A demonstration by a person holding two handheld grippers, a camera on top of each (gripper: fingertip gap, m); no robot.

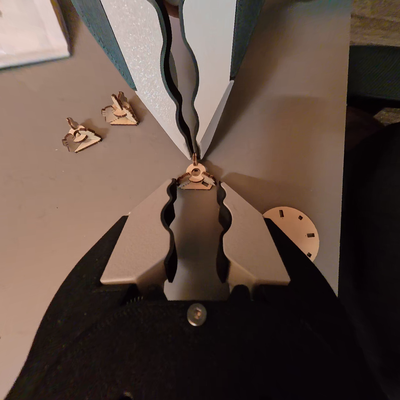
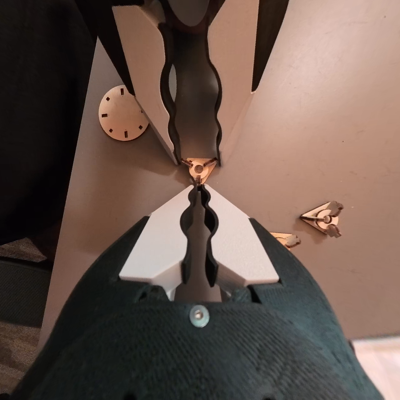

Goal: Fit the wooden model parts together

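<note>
A small triangular wooden assembly (image 1: 195,173) with a ring and three upright fins lies on the grey table (image 1: 54,216). My left gripper (image 1: 197,181) is open. Its black pads (image 1: 173,184) stand on either side of the assembly's near edge, close to the two fin ends, and I see no firm press. My right gripper (image 2: 198,187), teal with white fingers, is shut on the third fin (image 2: 198,179). The left wrist view shows the right gripper (image 1: 194,151) coming in from above, pinched on that fin (image 1: 194,159). The right wrist view shows the left gripper (image 2: 198,162) astride the assembly (image 2: 198,168).
Two more triangular wooden assemblies (image 1: 120,112) (image 1: 81,138) lie to the left; the right wrist view shows them at the right (image 2: 322,218) (image 2: 287,239). A round slotted wooden disc (image 1: 292,229) (image 2: 121,114) lies near the table edge (image 1: 344,151). A white box (image 1: 28,32) sits far left. The grippers are tip to tip, or close to it. The round slotted wooden disc (image 2: 121,114) sits 7 centimetres or so from the ends of my left fingers.
</note>
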